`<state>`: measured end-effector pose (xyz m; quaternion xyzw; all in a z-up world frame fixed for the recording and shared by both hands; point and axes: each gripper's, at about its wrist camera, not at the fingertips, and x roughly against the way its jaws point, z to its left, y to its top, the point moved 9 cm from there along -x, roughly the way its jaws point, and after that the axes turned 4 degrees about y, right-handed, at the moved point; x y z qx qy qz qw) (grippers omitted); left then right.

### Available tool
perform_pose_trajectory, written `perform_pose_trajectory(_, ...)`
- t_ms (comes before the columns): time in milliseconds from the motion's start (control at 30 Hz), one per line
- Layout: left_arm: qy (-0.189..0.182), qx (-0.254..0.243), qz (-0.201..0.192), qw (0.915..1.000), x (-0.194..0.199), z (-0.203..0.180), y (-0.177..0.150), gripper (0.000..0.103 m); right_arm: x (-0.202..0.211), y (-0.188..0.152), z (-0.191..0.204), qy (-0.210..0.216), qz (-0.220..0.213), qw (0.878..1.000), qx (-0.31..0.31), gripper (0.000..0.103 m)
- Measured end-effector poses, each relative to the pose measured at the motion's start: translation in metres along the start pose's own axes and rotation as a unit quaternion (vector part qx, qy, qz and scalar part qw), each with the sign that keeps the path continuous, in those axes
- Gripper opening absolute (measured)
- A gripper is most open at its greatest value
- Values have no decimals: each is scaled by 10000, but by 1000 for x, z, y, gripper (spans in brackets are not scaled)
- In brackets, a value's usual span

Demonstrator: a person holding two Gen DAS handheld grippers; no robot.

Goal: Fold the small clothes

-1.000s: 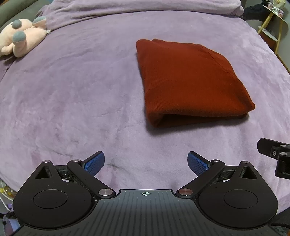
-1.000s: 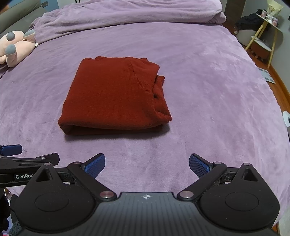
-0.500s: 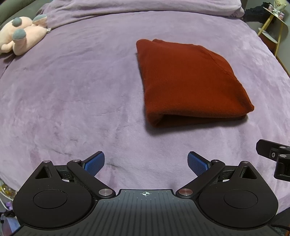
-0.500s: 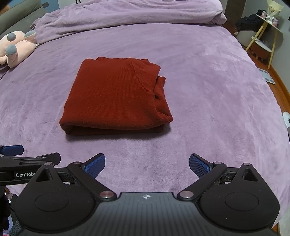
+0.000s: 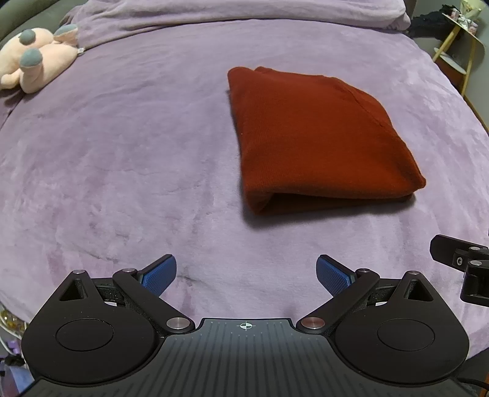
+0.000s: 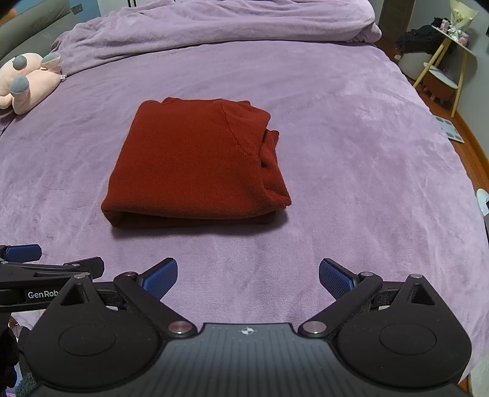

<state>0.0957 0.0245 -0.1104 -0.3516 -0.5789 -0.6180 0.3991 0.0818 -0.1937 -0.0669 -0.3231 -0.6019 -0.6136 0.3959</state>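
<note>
A dark red knit garment [image 5: 318, 137] lies folded into a thick rectangle on the purple bedspread [image 5: 122, 168]. It also shows in the right wrist view [image 6: 195, 162], with looser folded edges on its right side. My left gripper [image 5: 246, 273] is open and empty, hovering near the bed's front edge, short of the garment and to its left. My right gripper [image 6: 247, 276] is open and empty, also short of the garment. Neither gripper touches the cloth.
A pink plush toy [image 5: 33, 58] lies at the far left of the bed; it also shows in the right wrist view [image 6: 27, 79]. A bunched purple blanket [image 6: 214, 27] lies at the back. A yellow-legged side table [image 6: 449, 58] stands beyond the bed's right edge.
Both grippers have drifted very slightly; the garment appears a touch higher in the right wrist view. Nothing was gripped or released, and the garment has not moved.
</note>
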Motion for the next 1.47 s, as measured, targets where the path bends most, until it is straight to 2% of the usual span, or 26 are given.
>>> perform_pose_trajectory(400,55,-54,-51,10000,2,-3,0,101,3,0,1,13,-26,10000,0,99)
perform_pose_trajectory(800,-185,-46,-285,9994,8,-7,3,101,4,0,0,-37,-52,10000,20,99)
perform_pose_trajectory(1467,36,-521,-314,9981,9,-17,-1,101,5,3,-4,-105,-64,9999,14,99)
